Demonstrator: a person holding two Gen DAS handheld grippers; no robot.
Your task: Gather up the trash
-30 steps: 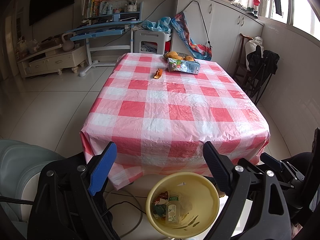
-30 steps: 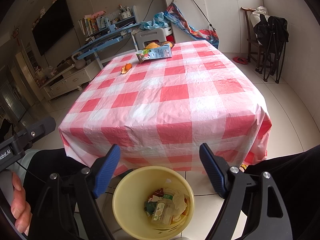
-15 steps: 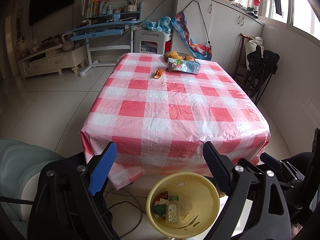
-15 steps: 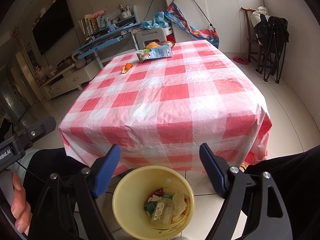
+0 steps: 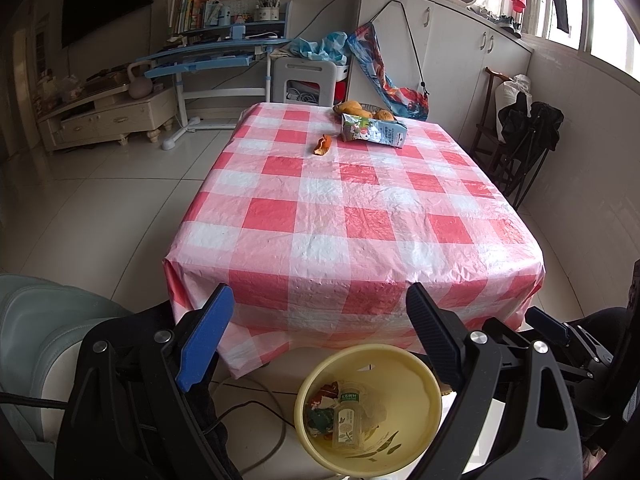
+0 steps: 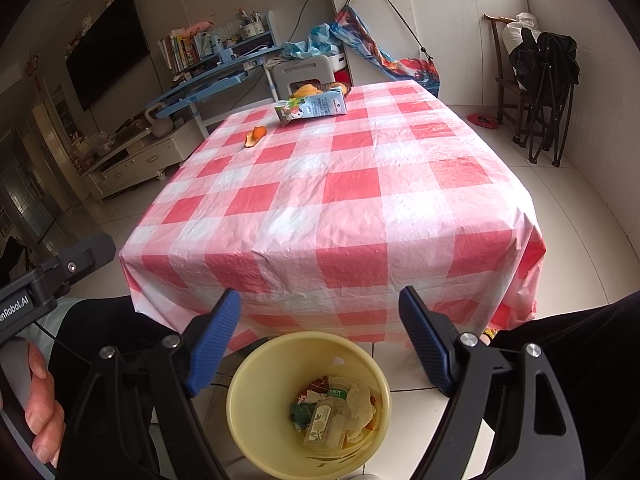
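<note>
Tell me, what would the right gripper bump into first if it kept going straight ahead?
Probably the tablecloth hanging over the table's near edge. The open right gripper aims there, above the yellow bin. Depth is hard to judge.

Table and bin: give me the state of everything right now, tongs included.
Left tongs: open, empty, above the bin.
Right tongs: open, empty.
Bin: upright on the floor, partly filled; a small bottle lies inside.
Carton: lying on its side on the table.
Peel: loose on the tablecloth, beside the carton.
</note>
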